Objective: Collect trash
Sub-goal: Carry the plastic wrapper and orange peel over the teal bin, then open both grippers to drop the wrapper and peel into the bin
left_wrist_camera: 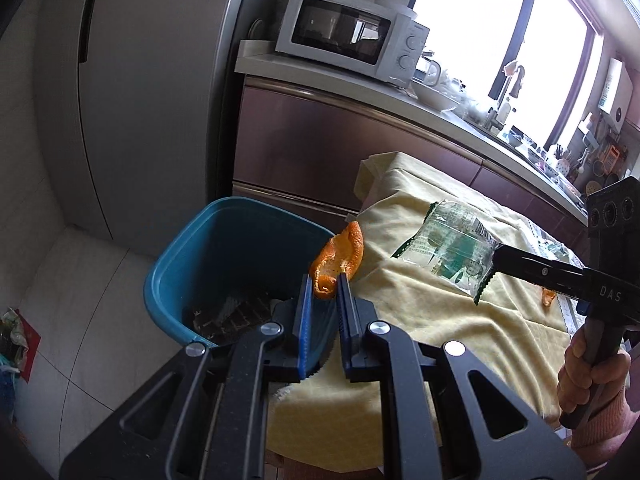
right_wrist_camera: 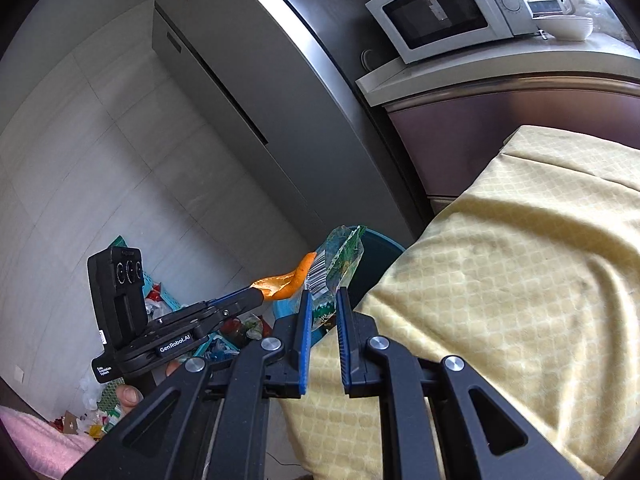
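Over at nine o'clock in the left wrist view sits the teal plastic waste bin (left_wrist_camera: 224, 264) on the pale tiled floor (left_wrist_camera: 80, 300), dark scraps lying in its bottom. Just right of it the left gripper (left_wrist_camera: 325, 288) comes in, jaws narrow and clamped on a curled orange fruit peel (left_wrist_camera: 340, 258), which hangs in the air over the bin's right rim, at the edge of the bench draped in a yellow patterned cloth (left_wrist_camera: 420, 320). Moving toward three o'clock, the right gripper (left_wrist_camera: 496, 258) pinches a clear plastic snack wrapper with green print (left_wrist_camera: 452, 252), held up above the cloth. A smaller bit of orange peel (left_wrist_camera: 547, 298) lies on the cloth just past that gripper's arm.

Switching to the right wrist view: at nine o'clock the left gripper (right_wrist_camera: 260, 294) shows side-on, peel (right_wrist_camera: 288, 280) at its tip. Centre frame, the right gripper (right_wrist_camera: 324, 300) has its jaws nearly shut around the wrapper (right_wrist_camera: 340, 256), with the bin (right_wrist_camera: 380, 248) just behind it. At one o'clock, a white microwave oven (right_wrist_camera: 452, 12) sits on the counter.
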Tool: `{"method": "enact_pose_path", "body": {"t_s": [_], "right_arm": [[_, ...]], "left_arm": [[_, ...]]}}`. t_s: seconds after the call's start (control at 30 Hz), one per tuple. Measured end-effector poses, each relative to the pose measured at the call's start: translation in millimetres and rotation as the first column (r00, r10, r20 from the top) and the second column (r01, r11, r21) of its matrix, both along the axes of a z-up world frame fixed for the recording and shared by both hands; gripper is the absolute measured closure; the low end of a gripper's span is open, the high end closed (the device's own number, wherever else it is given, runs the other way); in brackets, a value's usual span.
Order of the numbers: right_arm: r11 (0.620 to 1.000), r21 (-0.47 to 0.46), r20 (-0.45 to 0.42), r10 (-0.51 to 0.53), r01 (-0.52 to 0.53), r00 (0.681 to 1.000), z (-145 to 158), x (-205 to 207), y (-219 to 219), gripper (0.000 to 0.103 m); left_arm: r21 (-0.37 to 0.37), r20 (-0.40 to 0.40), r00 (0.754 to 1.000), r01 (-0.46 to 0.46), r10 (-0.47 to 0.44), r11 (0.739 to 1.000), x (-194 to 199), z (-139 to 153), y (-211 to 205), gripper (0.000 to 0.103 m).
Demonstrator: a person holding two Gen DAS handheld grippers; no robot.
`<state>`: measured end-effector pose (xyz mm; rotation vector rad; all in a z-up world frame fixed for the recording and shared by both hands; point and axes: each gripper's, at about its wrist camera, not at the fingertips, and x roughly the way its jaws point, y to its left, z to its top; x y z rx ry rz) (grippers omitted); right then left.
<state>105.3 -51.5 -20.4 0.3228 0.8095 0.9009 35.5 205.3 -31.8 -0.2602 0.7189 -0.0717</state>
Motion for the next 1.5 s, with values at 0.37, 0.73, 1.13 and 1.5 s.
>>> {"method": "enact_pose_path", "body": {"t_s": [0.37, 0.73, 1.13, 1.5], "right_arm": [[0.995, -0.082, -0.02, 0.063, -0.065, 0.998, -10.4, 17.9, 44.6, 0.092], [0.987, -0.141, -0.048, 0.073, -0.08, 0.996, -24.8, 33.5, 72.8, 0.092], [0.971, -0.223, -0.093, 0.071, -0.09, 0.993, -42.6, 46.3, 103.4, 0.09], [0.97, -0.232, -0.098, 0.054, -0.076, 0.994, -45.6, 47.0, 103.4, 0.088]], "left_arm": [[0.008, -0.045, 0.998, -0.051, 0.051, 0.999, 13.9, -20.0, 22.8, 0.091], [0.009, -0.087, 0.993, -0.08, 0.08, 0.997, 33.4, -40.7, 35.5, 0.091], [-0.002, -0.131, 0.985, -0.11, 0.109, 0.994, 59.4, -62.9, 42.3, 0.09], [-0.042, -0.148, 0.981, -0.134, 0.126, 0.99, 66.7, -78.9, 44.7, 0.088]]}}
